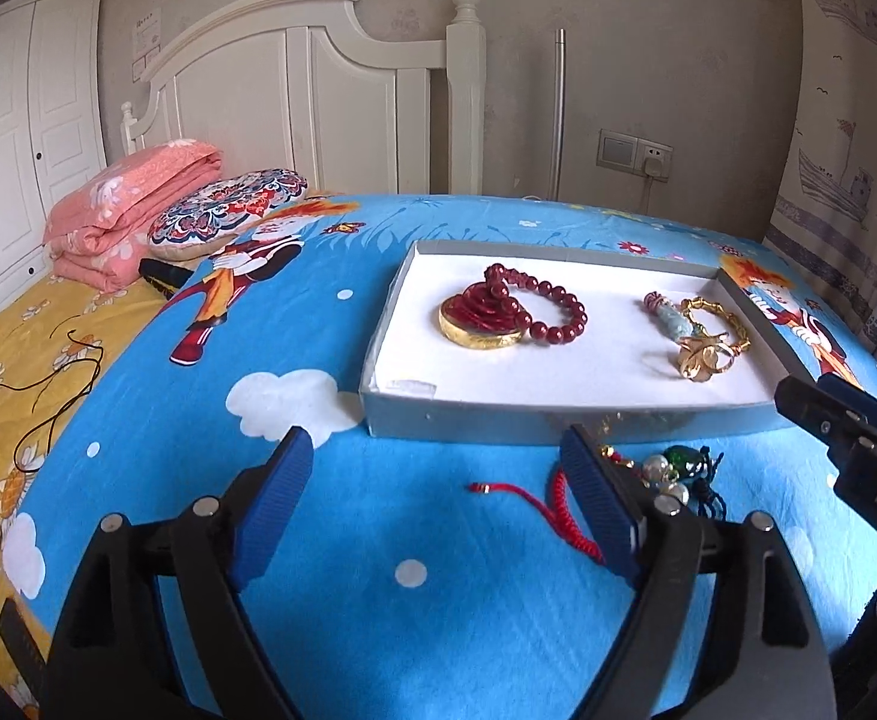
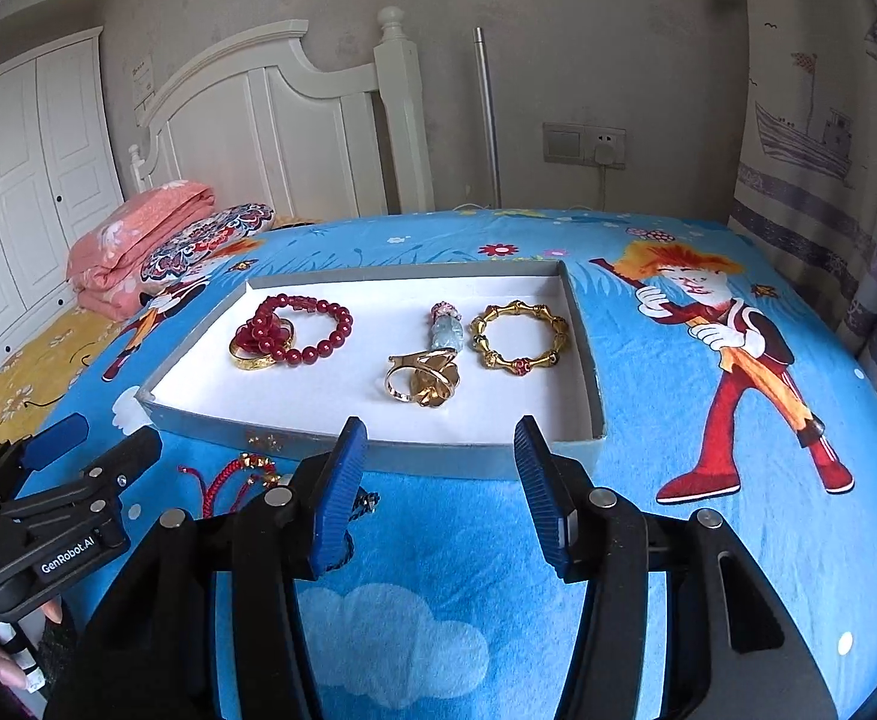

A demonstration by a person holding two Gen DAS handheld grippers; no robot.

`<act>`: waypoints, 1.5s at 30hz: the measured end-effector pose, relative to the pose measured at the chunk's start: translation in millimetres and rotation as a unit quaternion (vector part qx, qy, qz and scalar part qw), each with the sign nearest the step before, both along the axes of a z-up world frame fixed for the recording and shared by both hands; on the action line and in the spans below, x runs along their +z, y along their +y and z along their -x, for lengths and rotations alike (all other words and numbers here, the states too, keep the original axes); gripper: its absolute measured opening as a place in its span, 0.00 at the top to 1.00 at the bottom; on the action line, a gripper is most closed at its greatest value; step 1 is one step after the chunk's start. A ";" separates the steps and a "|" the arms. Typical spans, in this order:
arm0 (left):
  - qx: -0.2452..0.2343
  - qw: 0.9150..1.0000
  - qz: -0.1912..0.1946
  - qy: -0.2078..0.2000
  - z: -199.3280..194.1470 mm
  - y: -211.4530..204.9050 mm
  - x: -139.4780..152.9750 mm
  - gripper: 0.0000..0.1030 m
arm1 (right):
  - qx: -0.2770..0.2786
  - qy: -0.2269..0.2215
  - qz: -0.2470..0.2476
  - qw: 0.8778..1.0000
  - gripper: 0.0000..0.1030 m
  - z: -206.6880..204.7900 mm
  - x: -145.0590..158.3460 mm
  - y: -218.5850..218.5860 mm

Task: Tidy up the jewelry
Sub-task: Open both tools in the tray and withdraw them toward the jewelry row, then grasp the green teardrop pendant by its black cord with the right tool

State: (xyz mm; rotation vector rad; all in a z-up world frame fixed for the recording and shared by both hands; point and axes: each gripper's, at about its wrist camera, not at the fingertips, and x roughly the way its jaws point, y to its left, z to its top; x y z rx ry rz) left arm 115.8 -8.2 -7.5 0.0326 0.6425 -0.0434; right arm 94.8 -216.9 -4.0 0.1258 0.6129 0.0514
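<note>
Blue-padded tongs of the left gripper stand wide and released above a cartoon-print bedspread, nothing between them; the right gripper is likewise parted and grasping nothing. A shallow grey tray on the bed already holds a red bead bracelet, a gold bangle beneath a red coil, a pale jade pendant, a gold flower ring and a gold bamboo-style bracelet. Still outside it, just in front of the tray's near wall, lies a red braided cord beside a cluster of pearls and a green bead. That pile sits against the outer side of the left gripper's right-hand finger and to the left of the right gripper, so it lies between the two tools, with the left one apparently nearer. The cord's length runs roughly toward the camera, so a grasp would likely call for the left tongs to shift rightward first.
</note>
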 end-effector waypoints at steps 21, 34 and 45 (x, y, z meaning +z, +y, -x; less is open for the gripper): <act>-0.022 1.000 -0.001 0.006 40.4 7.4 -45.3 0.10 | -0.005 0.037 0.045 0.998 0.45 17.7 -26.9 15.7; -0.039 0.999 -0.008 -0.023 46.9 14.7 -52.3 0.04 | -0.018 0.044 0.050 0.998 0.45 18.8 -27.6 27.2; -0.044 0.998 -0.008 -0.033 48.9 15.0 -54.2 0.04 | -0.007 0.080 0.067 0.994 0.62 -6.4 -25.7 51.3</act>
